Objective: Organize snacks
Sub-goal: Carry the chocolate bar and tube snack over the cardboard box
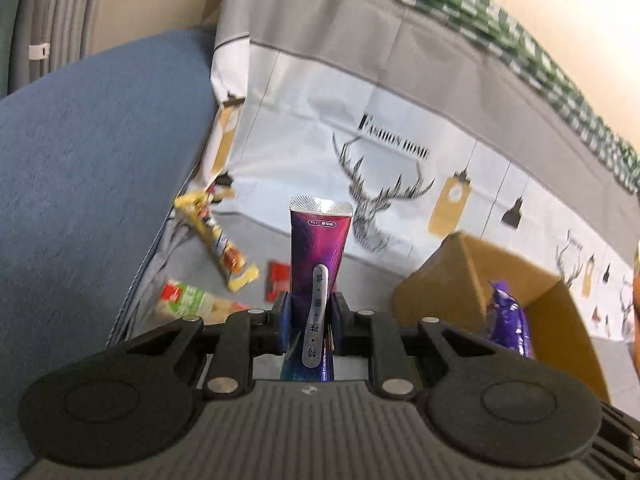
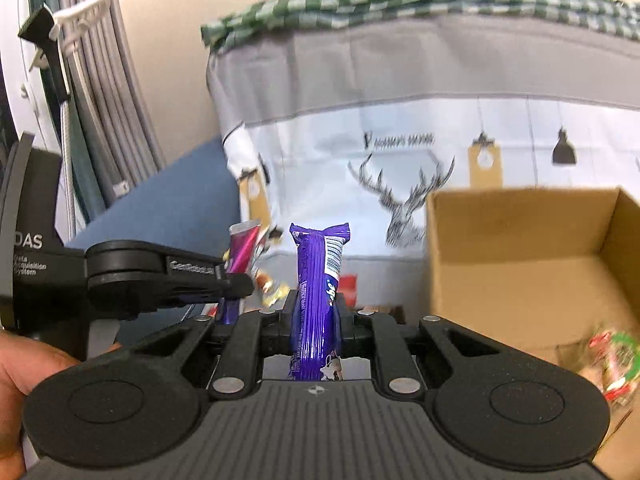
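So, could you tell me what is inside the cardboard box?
The cardboard box holds a clear bag of red-and-green wrapped candies; the right gripper hides the near floor.

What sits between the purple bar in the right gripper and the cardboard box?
Nothing visible. The purple bar, clamped in the right gripper, sits just left of the cardboard box, whose open side faces the camera.

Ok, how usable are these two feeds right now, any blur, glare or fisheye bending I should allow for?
Left wrist view: the purple sachet held in the left tool is sharp with glare on its foil top; the loose snacks and cardboard box are motion-smeared. Right wrist view: the purple bar in the right tool is crisp, the wrapped snacks in the box blurred, the backdrop bowed.
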{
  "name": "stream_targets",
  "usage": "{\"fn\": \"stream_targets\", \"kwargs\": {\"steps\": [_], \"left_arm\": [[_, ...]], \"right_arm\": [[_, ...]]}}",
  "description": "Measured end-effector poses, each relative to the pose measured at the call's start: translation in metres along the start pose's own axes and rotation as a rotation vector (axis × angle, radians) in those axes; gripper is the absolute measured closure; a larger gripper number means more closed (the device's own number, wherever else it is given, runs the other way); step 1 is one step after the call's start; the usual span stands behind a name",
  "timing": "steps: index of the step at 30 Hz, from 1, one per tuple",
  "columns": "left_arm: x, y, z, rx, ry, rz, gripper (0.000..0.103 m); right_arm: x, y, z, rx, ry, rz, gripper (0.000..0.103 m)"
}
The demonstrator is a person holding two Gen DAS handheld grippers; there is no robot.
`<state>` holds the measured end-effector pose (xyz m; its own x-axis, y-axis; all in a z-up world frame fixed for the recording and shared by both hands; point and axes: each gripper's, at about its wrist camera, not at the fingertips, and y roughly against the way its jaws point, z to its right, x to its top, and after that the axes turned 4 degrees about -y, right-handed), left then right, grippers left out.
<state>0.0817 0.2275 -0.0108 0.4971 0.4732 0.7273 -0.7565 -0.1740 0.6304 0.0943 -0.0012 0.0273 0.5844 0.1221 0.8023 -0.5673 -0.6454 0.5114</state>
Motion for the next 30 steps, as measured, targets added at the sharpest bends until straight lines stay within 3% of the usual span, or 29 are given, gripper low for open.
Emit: {"fn": "stream_targets", "kwargs": {"steps": [11, 22, 30], "left_arm": [[0.006, 0.003, 0.026, -0.034, 0.023, 0.094, 0.081], [-0.01, 0.013, 0.105, -0.244, -0.093, 0.154, 0.081], [-0.024, 0.006, 0.136, -0.352, -0.13, 0.135, 0.081]], "right_arm": [[0.011, 0.025, 0.038, -0.016, -0.006, 0.082, 0.087], [0.021, 0.046, 0.087, -0.098, -0.028, 0.134, 0.087], [0.026, 0.05, 0.125, -0.209, -0.068, 0.143, 0.087]]}}
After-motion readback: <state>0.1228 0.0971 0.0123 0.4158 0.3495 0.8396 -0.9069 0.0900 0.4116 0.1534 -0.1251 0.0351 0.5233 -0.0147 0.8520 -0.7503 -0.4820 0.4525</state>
